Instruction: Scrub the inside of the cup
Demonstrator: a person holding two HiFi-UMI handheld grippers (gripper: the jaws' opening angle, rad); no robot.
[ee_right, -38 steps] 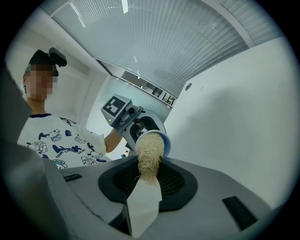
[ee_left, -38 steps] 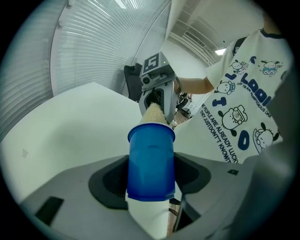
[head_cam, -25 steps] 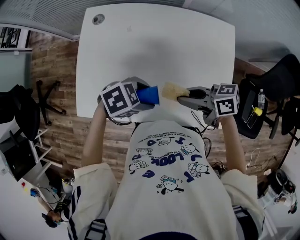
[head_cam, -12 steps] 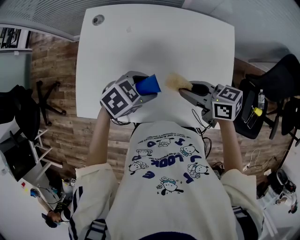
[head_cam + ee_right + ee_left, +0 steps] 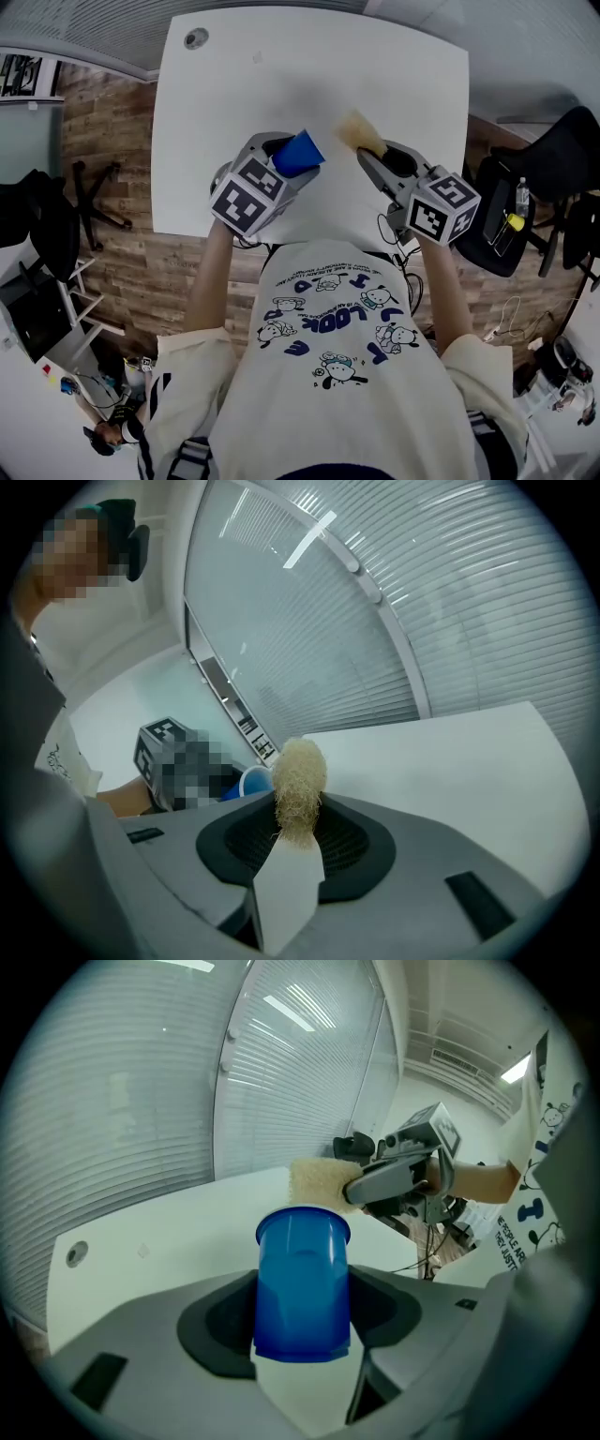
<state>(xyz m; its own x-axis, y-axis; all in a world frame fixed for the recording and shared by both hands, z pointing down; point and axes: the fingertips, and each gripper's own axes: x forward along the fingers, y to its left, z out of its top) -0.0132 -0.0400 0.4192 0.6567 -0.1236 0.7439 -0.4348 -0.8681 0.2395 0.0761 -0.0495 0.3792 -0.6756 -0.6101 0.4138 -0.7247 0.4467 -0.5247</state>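
the left gripper holds the blue cup clear of the worktop, above the middle of its near edge. its jaws stand wide and pinch the cup across the side wall, at the lower half towards the base. the open rim points away from the gripper, towards the far right corner. the right gripper has its jaws drawn close together on the lower end of a pale fibrous scrubber, and the free tuft projects past the tips. the scrubber sits near the cup rim but outside it, and the head view shows a gap between the two. handling, cup: judged to be thin moulded plastic, so light, smooth and somewhat slippery, with a wall that will flex under load. a grip near the base, as now, is the stiffest place to hold. a grip near the rim would likely squash the mouth oval and block entry. scrubbing force along the cup axis may push the cup back through the jaws, so press mainly against the inner wall on the side backed by a jaw. handling, scrubber: judged soft, springy and light. it will bend at the pinch point, so a short free length gives better control inside the cup. alignment of the tuft with the cup mouth is the next requirement before insertion.
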